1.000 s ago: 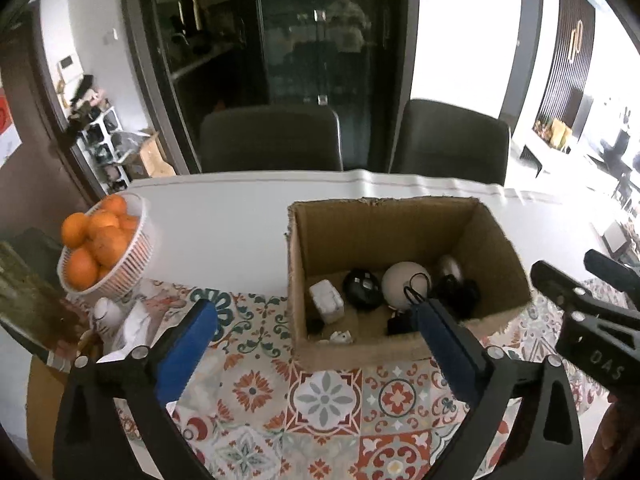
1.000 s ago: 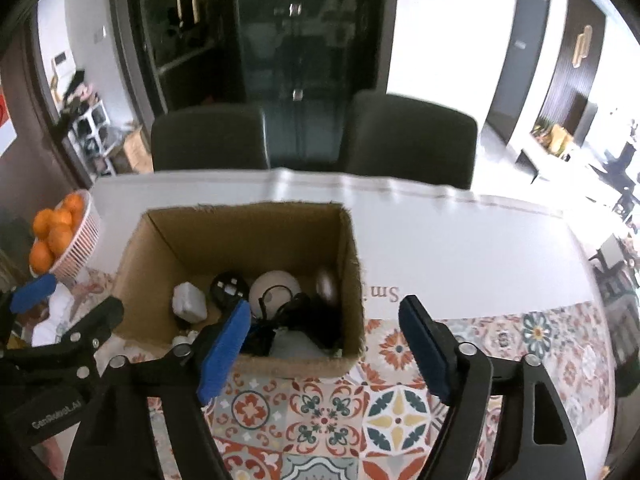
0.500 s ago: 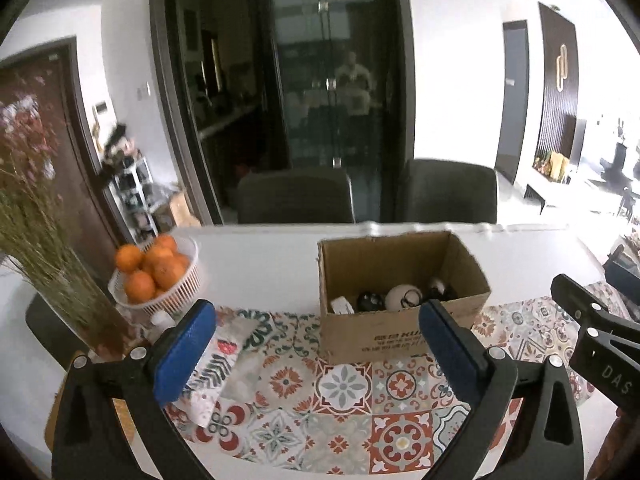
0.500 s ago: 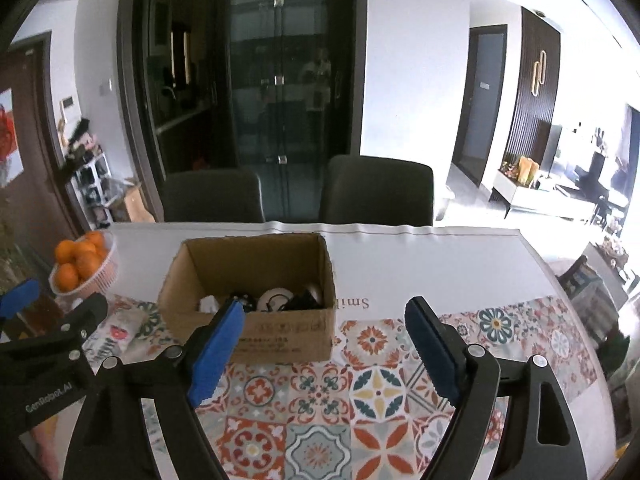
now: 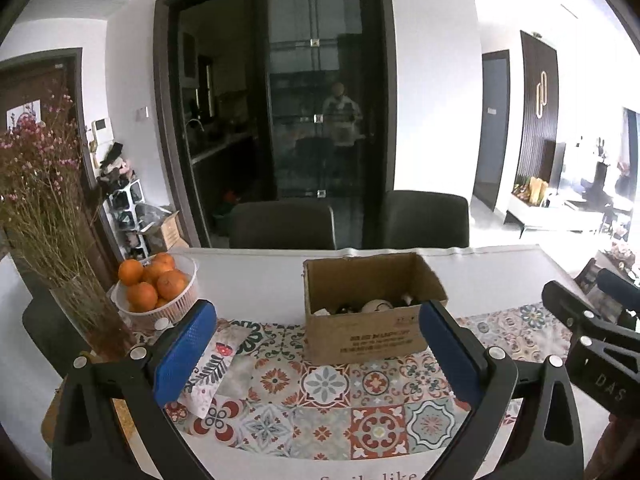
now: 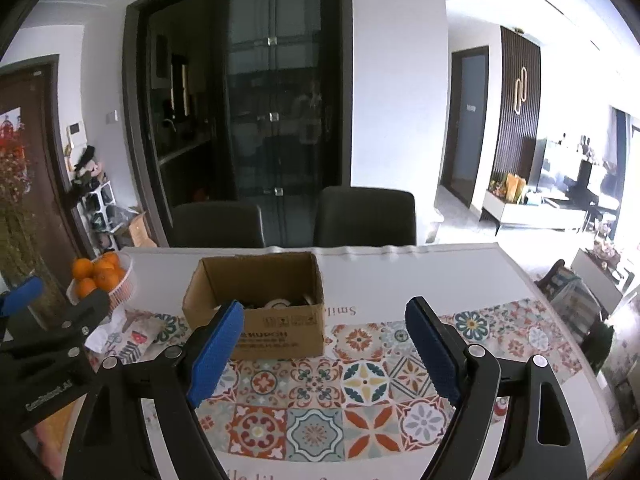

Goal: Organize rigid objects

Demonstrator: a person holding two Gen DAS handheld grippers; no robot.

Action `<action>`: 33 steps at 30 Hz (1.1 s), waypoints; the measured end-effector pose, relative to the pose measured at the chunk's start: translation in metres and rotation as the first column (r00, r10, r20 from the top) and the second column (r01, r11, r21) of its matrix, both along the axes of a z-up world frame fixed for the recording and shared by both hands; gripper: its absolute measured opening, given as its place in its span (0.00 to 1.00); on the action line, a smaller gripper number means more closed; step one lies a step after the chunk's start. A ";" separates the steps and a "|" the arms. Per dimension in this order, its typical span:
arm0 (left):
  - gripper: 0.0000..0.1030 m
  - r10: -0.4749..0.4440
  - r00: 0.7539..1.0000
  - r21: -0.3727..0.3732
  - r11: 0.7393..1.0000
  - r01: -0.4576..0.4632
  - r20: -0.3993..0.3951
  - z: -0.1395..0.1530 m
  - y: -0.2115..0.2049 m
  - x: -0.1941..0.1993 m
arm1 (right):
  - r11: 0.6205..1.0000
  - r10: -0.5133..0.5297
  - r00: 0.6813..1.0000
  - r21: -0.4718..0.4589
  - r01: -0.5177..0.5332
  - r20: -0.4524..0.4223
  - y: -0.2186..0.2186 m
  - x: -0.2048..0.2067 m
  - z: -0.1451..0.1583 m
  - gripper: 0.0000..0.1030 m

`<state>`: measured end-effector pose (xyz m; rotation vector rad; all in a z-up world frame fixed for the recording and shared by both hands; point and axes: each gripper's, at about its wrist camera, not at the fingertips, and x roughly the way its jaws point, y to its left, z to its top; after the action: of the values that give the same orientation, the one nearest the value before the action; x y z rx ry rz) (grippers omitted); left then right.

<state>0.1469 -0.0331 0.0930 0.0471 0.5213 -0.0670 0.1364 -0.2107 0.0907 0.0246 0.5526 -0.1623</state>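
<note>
An open cardboard box (image 5: 362,340) (image 6: 280,330) stands on the patterned table runner (image 5: 324,384). Small rigid objects (image 5: 374,305) (image 6: 280,303), dark and white, lie inside, mostly hidden by the front wall. My left gripper (image 5: 317,312) hovers well in front of the box, open, with nothing between its blue pads (image 5: 184,354). My right gripper (image 6: 325,307) is also held back from the box and open, with only the runner seen between its pads (image 6: 430,352). Each gripper's black frame shows at the edge of the other's view.
A white basket of oranges (image 5: 154,292) and a glass vase of dried flowers (image 5: 44,216) stand at the left. A patterned packet (image 5: 212,364) lies by the left pad. Two dark chairs (image 5: 282,226) (image 5: 426,218) stand behind the white table (image 5: 260,280).
Both grippers have pulled back and up from just above the box, which now looks smaller and farther away. The right gripper's jaws stand a little wider.
</note>
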 end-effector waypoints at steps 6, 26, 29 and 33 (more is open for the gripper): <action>1.00 -0.005 0.999 0.010 1.000 0.005 0.036 0.010 0.000 -0.011 | 1.000 0.007 1.000 -0.001 -0.007 0.028 0.003 -0.012 0.008 0.83; 1.00 -0.030 0.998 -0.015 0.999 0.031 0.048 0.016 0.001 -0.018 | 1.000 0.015 0.998 0.019 -0.016 0.054 0.005 -0.023 0.010 0.83; 1.00 -0.028 0.998 -0.012 1.000 0.029 0.054 0.017 0.001 -0.019 | 1.000 0.015 0.998 0.019 -0.016 0.054 0.005 -0.023 0.011 0.83; 1.00 -0.028 0.998 -0.012 1.000 0.028 0.053 0.017 0.001 -0.019 | 1.000 0.016 0.998 0.019 -0.017 0.054 0.005 -0.023 0.011 0.83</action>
<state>0.1279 -0.0325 0.1105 0.0437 0.4672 -0.0961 0.1137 -0.2058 0.1015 0.0437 0.5002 -0.1397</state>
